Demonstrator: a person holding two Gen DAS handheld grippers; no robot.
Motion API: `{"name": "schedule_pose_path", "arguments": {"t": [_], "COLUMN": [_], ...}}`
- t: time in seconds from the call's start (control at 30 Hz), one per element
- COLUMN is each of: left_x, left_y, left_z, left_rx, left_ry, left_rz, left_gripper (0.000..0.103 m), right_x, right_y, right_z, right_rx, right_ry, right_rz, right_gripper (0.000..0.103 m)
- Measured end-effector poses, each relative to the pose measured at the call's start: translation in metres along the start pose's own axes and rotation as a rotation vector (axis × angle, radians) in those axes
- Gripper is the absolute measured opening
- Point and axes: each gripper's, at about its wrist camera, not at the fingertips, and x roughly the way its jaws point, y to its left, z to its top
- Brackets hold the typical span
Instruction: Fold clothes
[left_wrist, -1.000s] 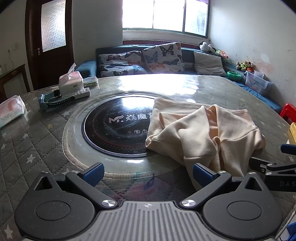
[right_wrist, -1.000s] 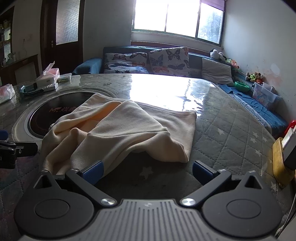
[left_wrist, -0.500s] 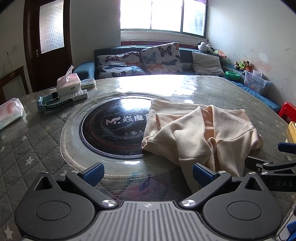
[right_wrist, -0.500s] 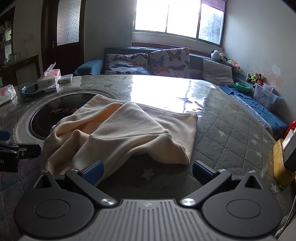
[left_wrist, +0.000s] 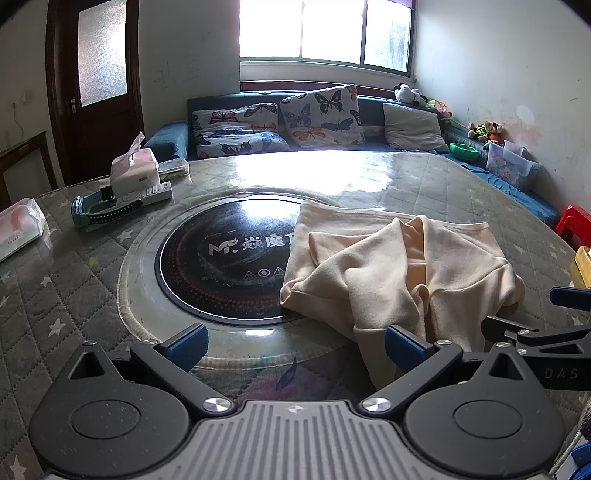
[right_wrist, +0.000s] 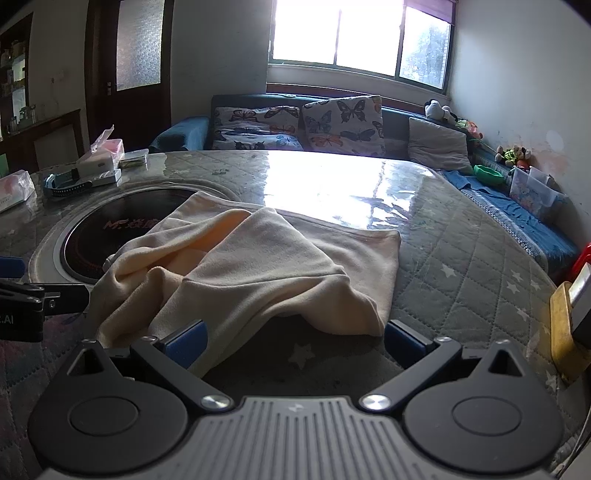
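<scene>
Approach step, nothing gripped: left gripper (left_wrist: 293, 341) and right gripper (right_wrist: 293, 341) hover with jaws spread before the crumpled garment (right_wrist: 251, 273); next, I judge, each must pinch a near edge.

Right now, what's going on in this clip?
A person holds a hand-held gripper in each hand over a quilted table, facing a crumpled cream garment that partly covers the black cooktop disc. The left hand-held gripper and the right hand-held gripper are both open and hold nothing. The garment lies bunched and unfolded; folding has not visibly begun.
</scene>
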Motion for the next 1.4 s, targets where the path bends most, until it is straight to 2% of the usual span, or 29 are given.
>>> {"name": "schedule_pose_path", "arguments": {"t": [0.47,0.57,0.83,1.07,1.17,1.4], "left_x": [0.007,0.011,0.02,0.033,0.044,0.077], "left_y": [-0.005,-0.008,-0.012,-0.026,-0.034,-0.05], "left_z": [0.016,0.021,0.04,0.061,0.069,0.08], "left_rx": [0.026,0.044,0.067,0.138,0.176,0.245], "left_ry": [-0.001,0.001,0.002,-0.029,-0.03,0.007], "left_rz": [-0.002,-0.006,-0.038,-0.07,-0.092,-0.116], "left_gripper": [0.103,0.103,0.103,0.102,0.097,0.078], "right_x": [0.009,0.014,0.022,0.034,0.041,0.061], "right_y": [-0.003,-0.005,-0.012,-0.02,-0.026,-0.038], "right_z": [0.011,0.014,0.026,0.045,0.057,0.084], "right_rx": [0.0,-0.002,-0.005,-0.03,-0.022,-0.017], "right_ry": [0.0,0.006,0.011,0.018,0.027,0.058], "right_rz": [-0.001,0.002,0.025,0.048,0.081,0.123], "right_gripper": [0.102,0.098,0.097,0.089,0.084,0.072]}}
